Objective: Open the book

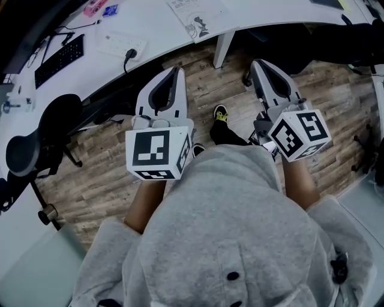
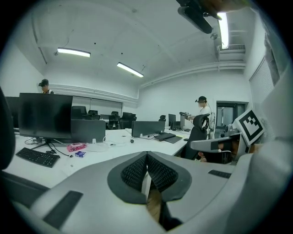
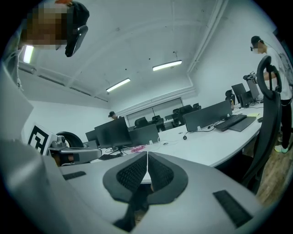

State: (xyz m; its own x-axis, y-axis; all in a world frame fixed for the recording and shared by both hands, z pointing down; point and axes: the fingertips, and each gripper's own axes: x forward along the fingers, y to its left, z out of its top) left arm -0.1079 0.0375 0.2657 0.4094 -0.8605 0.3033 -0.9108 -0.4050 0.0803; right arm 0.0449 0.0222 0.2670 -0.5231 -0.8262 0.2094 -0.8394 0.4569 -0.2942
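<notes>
A white book or booklet (image 1: 197, 17) with a drawing on its cover lies on the white desk (image 1: 156, 24), at the top of the head view. My left gripper (image 1: 178, 70) is held over the wooden floor, short of the desk edge. It is shut, the ribbed pads (image 2: 135, 172) meeting at the tips with nothing between them. My right gripper (image 1: 257, 63) hangs beside it, to the right of the desk leg (image 1: 221, 48), also shut and empty. In the left gripper view (image 2: 147, 154) and the right gripper view (image 3: 147, 153) the book does not show.
On the desk lie a black keyboard (image 1: 59, 59), a white power strip (image 1: 120, 43) and a pink item (image 1: 94, 8). A black office chair (image 1: 35, 141) stands at the left. My shoe (image 1: 221, 113) is on the floor. Monitors (image 2: 45, 116) and people stand farther off.
</notes>
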